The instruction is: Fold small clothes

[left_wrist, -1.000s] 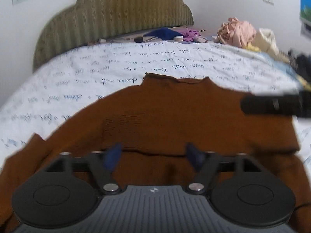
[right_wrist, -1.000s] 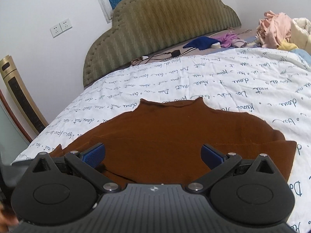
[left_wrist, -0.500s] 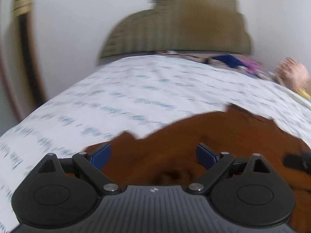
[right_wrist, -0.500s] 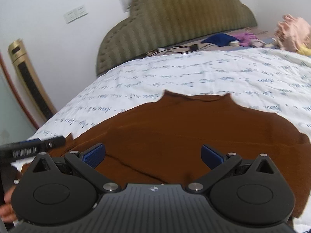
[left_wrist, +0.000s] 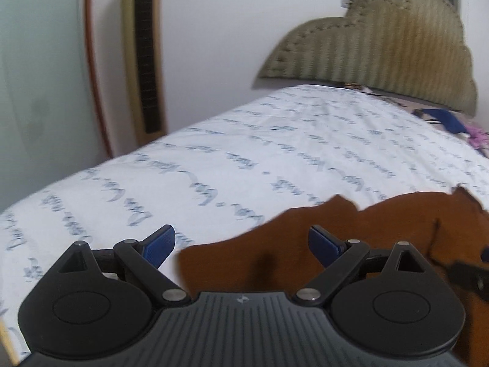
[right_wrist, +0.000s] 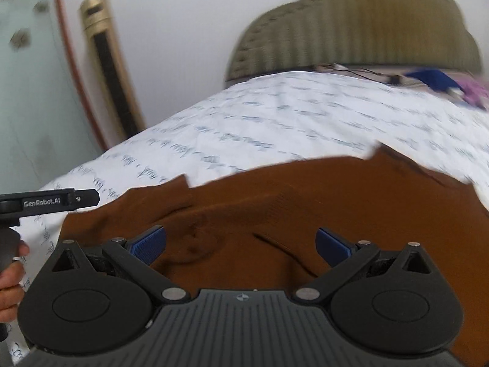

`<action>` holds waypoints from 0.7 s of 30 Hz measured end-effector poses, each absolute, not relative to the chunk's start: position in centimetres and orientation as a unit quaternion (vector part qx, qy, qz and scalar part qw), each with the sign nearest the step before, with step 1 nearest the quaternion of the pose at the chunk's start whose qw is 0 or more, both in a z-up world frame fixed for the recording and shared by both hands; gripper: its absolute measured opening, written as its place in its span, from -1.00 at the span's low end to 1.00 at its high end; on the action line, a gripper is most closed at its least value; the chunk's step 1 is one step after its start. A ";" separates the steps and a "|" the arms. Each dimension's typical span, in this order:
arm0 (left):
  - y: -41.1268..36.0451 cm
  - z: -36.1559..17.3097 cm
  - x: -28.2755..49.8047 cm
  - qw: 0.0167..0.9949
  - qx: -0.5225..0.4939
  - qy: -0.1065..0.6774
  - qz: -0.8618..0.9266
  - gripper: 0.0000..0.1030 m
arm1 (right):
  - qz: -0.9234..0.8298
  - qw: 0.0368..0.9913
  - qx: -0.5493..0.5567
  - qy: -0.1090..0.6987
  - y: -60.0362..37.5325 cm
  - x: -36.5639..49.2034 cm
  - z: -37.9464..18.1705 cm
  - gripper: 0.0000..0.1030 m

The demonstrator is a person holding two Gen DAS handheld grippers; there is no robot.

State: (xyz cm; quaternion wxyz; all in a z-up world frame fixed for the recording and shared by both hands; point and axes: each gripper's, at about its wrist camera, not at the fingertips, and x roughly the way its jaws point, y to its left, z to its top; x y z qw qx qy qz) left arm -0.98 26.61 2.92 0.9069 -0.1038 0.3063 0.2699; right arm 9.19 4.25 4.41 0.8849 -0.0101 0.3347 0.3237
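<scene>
My left hand-held gripper [left_wrist: 241, 244] hangs with jaws apart, empty, at the rust-brown knitted sweater's [right_wrist: 305, 211] left edge. My right hand-held gripper [right_wrist: 241, 244], also agape, is over its middle, on the script-printed white bed sheet [left_wrist: 244, 159].

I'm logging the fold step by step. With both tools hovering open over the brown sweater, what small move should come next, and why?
Probably lower the left tool onto the brown sweater's loose left edge and close. Its jaws, which have just been opening, stand wide and hold nothing, straddling that edge where it meets the printed bedsheet. The right tool is also open and holds nothing.
</scene>
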 end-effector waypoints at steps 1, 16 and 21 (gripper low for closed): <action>26.9 3.0 -1.5 0.906 -0.106 0.304 0.276 0.84 | 0.341 0.876 0.004 0.342 5.1 9.8 4.4 0.97; 28.8 1.6 -3.5 0.890 -0.155 0.332 0.271 0.84 | 0.401 0.728 0.262 0.491 10.6 18.7 -1.3 0.55; 28.3 1.6 -3.5 0.891 -0.144 0.331 0.274 0.84 | 0.395 0.718 0.297 0.491 11.5 18.4 -1.6 0.52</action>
